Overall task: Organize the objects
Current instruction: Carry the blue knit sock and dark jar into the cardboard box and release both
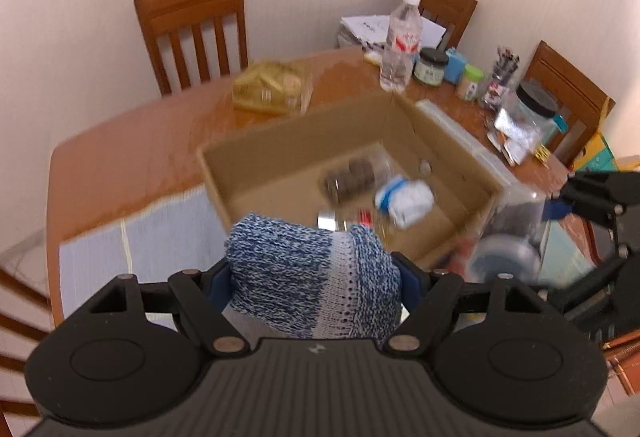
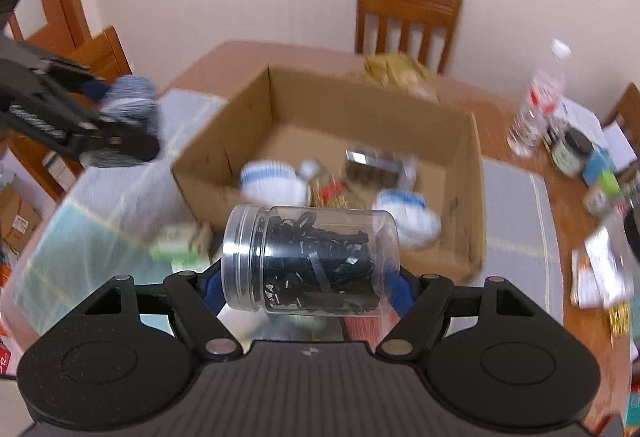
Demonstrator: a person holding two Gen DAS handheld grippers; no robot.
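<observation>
1. The left gripper [image 1: 316, 277] has its jaws partly open and clamped on a sock bundle [image 1: 312, 277], a blue-and-white knit with a pale band, held above the table's [image 1: 132, 141] near edge just short of the box [image 1: 440, 141].
2. The right gripper [image 2: 308, 277] is closed about as far on a jar [image 2: 310, 261]: clear plastic, lying sideways, lid to the left, packed with black clips. It hangs over the box's near wall.
3. The box is open-topped brown cardboard on the wooden table. Inside lie two white socks with blue stripes [image 2: 276, 183], a clear pack of dark rounds [image 1: 350, 177] and a small silver item.
4. Both views are blurred, so labels and the smaller box contents cannot be read. The bundle hides the left pads; only blue slivers of the right pads show beside the jar.
5. Beyond the box stand a water bottle [image 1: 400, 37], a dark-lidded jar [image 1: 431, 65], small containers and a yellowish bag [image 1: 272, 87].
6. Chairs [image 1: 192, 29] ring the table against a plain wall.
</observation>
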